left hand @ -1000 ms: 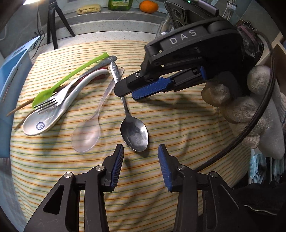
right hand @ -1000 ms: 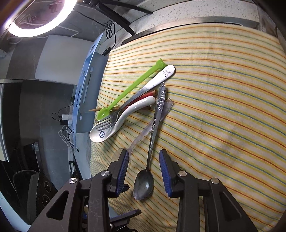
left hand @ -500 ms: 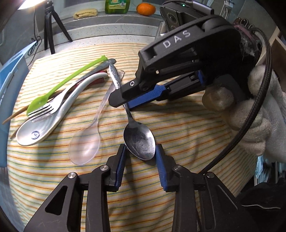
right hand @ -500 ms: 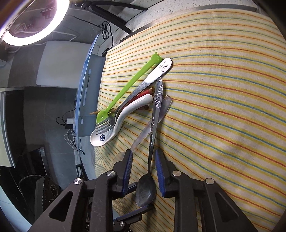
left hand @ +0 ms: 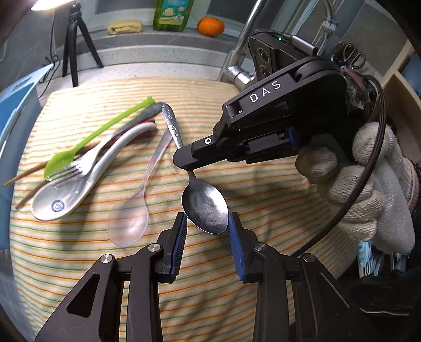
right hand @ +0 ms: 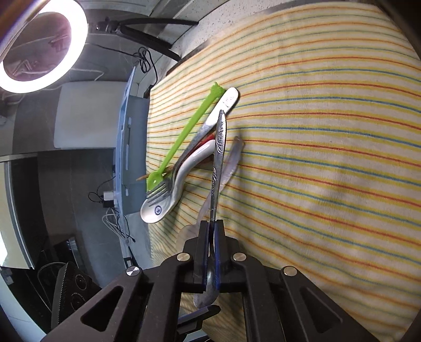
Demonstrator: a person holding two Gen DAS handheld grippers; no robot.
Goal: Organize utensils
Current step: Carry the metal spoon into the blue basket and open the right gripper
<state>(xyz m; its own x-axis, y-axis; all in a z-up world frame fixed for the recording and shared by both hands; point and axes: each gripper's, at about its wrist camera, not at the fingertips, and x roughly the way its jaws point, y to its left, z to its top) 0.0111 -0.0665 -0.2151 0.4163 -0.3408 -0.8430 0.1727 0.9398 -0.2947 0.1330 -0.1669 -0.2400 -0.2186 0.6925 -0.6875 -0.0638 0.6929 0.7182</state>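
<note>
A: Left wrist view: what holds the metal spoon [left hand: 204, 207]?

B: The right gripper [left hand: 184, 164], held in a white-gloved hand [left hand: 368, 189], is clamped on the spoon's neck, just above the bowl. The spoon's patterned handle runs up and away over the striped cloth [left hand: 263, 189].

A: And the left gripper [left hand: 208, 231]?

B: Its blue pads [left hand: 181, 236] stand on either side of the spoon's bowl. The left pad meets the bowl's edge; whether the right one presses on it I cannot tell.

A: What else lies on the cloth?

B: A clear plastic spoon [left hand: 131, 223] just left of the metal one. Further left, a pile: a white ceramic spoon [left hand: 65, 200], a metal fork [left hand: 79, 168] across it, a green plastic spoon [left hand: 86, 142] on top, and wooden chopsticks [left hand: 18, 179] poking out underneath. An orange [left hand: 210, 26] and a green bottle [left hand: 172, 13] stand on the ledge behind.

A: Right wrist view?

B: The right gripper [right hand: 210, 236] is closed tight on the metal spoon [right hand: 218, 147], whose handle points away between the fingers, over the clear plastic spoon [right hand: 231, 163]. The bowl shows below the pads. The green plastic spoon [right hand: 189, 129], metal fork [right hand: 163, 189] and white ceramic spoon [right hand: 163, 205] lie to the left on the striped cloth [right hand: 329, 157]. A ring light [right hand: 39, 44] glows at upper left.
</note>
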